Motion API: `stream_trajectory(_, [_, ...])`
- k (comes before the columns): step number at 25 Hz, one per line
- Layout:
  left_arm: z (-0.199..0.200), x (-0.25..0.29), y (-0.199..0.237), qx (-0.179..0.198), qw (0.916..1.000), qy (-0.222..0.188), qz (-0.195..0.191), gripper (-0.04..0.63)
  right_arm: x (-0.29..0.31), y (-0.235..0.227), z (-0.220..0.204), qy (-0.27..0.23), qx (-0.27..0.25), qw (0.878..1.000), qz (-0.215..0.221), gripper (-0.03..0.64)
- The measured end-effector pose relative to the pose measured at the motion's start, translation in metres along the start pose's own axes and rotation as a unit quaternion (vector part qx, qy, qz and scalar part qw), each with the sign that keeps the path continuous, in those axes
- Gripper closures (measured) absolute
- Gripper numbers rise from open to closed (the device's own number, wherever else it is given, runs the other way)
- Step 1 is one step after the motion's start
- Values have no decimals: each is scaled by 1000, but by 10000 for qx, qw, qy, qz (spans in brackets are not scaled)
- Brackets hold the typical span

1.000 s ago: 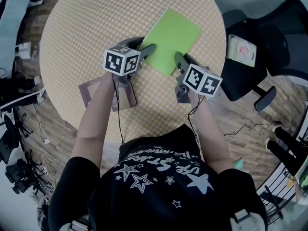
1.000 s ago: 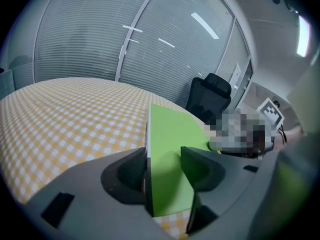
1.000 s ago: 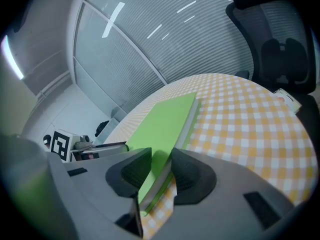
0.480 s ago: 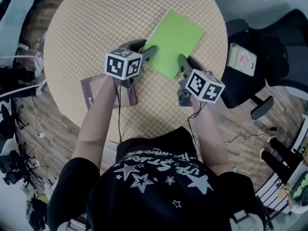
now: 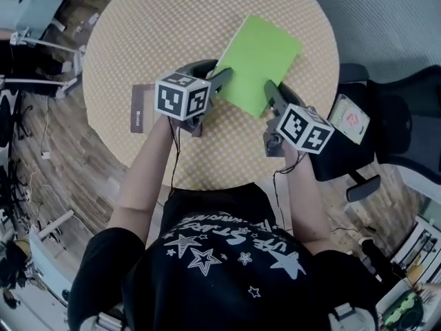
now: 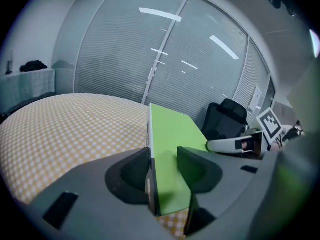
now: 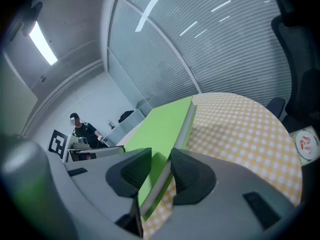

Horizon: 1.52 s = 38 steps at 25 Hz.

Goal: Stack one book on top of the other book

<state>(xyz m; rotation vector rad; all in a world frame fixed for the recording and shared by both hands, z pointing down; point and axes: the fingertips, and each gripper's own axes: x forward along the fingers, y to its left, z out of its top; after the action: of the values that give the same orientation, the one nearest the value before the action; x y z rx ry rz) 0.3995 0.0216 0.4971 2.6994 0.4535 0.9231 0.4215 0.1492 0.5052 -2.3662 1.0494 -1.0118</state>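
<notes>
A bright green book [image 5: 262, 61] is over the round checkered table [image 5: 158, 26], gripped at its near end from both sides. My left gripper [image 5: 219, 80] is shut on its left edge; its jaws have just been closing, with the book [image 6: 170, 139] between them. My right gripper [image 5: 270, 92] is shut on the right edge, and the book [image 7: 165, 129] runs away from its jaws [image 7: 160, 171]. The book's near end is raised off the table. A brown book [image 5: 141, 109] lies flat at the table's near left edge, partly hidden by my left arm.
A black office chair [image 5: 400, 116] stands right of the table with a pale printed card [image 5: 351, 119] on its seat. Cables and equipment clutter the floor at the left [image 5: 34, 88]. A person [image 7: 82, 129] stands far off in the right gripper view.
Both grippers have risen with the green book's near end between them. The left jaws have narrowed onto its edge. The brown book has stayed in place.
</notes>
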Motion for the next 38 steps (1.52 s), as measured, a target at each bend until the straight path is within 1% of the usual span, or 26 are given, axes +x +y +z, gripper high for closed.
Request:
stream_trajectory(6, [-13, -68, 16, -357, 9969, -431, 547, 417, 5, 58, -15, 209, -461, 9974, 522, 499])
stream_trajectory(11, [-38, -129, 25, -671, 9897, -703, 1049, 420, 4, 106, -39, 493, -765, 9915, 933, 499])
stream_trajectory(17, [-89, -204, 35, -1166, 9769, -999, 1484, 428, 4, 168, -86, 863, -1167, 9802, 1344, 499])
stream_trajectory(20, [-111, -240, 29, -1402, 9679, -1202, 1703, 430, -7, 198, -105, 1036, -1380, 9734, 1507, 499])
stream_trajectory(23, [-135, -270, 21, -1575, 9604, -1405, 1822, 431, -18, 220, -126, 1142, -1586, 9670, 1632, 499])
stream_trajectory(26, [-161, -288, 11, -1698, 9547, -1555, 1886, 433, -28, 231, -147, 1191, -1735, 9626, 1704, 499])
stream_trajectory(29, [-180, -296, 5, -1761, 9515, -1635, 1922, 436, -30, 236, -159, 1248, -1870, 9589, 1729, 499])
stream_trajectory(32, [-187, -297, 4, -1885, 9481, -1663, 1947, 436, -25, 240, -161, 1341, -1983, 9547, 1768, 499])
stream_trajectory(35, [-190, -301, 0, -1978, 9433, -1690, 2061, 436, -25, 243, -163, 1421, -2056, 9496, 1894, 499])
stream_trajectory(38, [-190, -293, -1, -2092, 9379, -1692, 2189, 437, -16, 238, -160, 1558, -2122, 9427, 2050, 499])
